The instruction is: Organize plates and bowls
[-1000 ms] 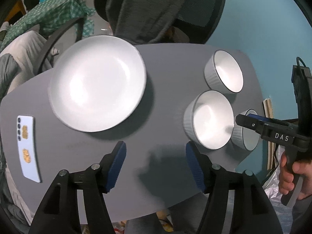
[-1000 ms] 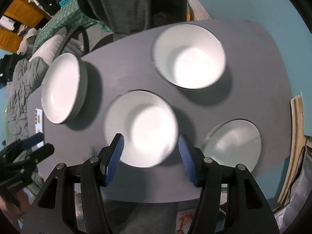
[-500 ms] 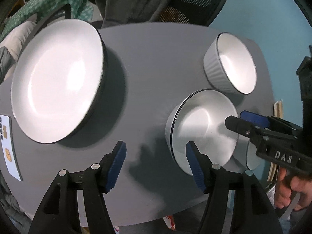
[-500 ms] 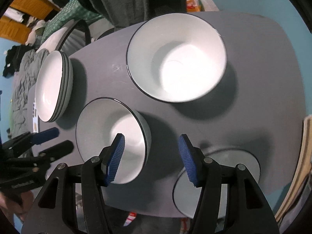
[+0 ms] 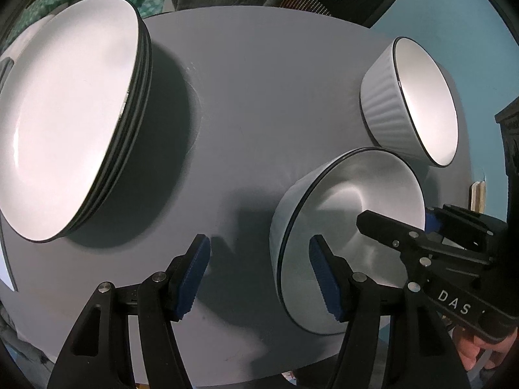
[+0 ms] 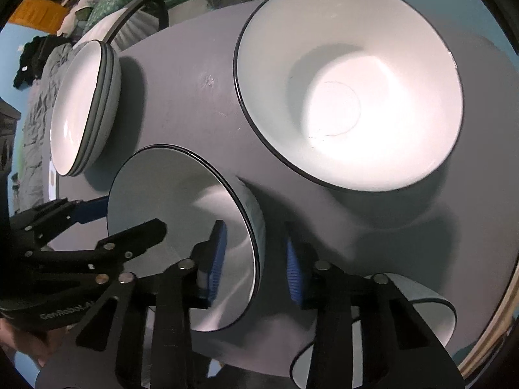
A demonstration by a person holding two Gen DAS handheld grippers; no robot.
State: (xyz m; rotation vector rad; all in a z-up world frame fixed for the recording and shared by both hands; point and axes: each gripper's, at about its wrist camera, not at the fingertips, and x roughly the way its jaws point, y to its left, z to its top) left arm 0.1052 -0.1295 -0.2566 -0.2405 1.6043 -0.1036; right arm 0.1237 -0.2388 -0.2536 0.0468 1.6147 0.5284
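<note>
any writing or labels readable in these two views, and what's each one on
"DAS" in white letters, on the black body of the right tool, seen from the left wrist view.
"GenRobot.A", with the end cut off behind a finger, on the black body of the left tool, seen from the right wrist view.
The plates, the bowls and the grey table carry no readable text.

Glossy glazed ceramic bowls (image 6: pixel 350 97) w/ ribbed outsides, matt grey table (image 5: pixel 259 103), ridged blue pads (image 6: pixel 215 259).
</note>
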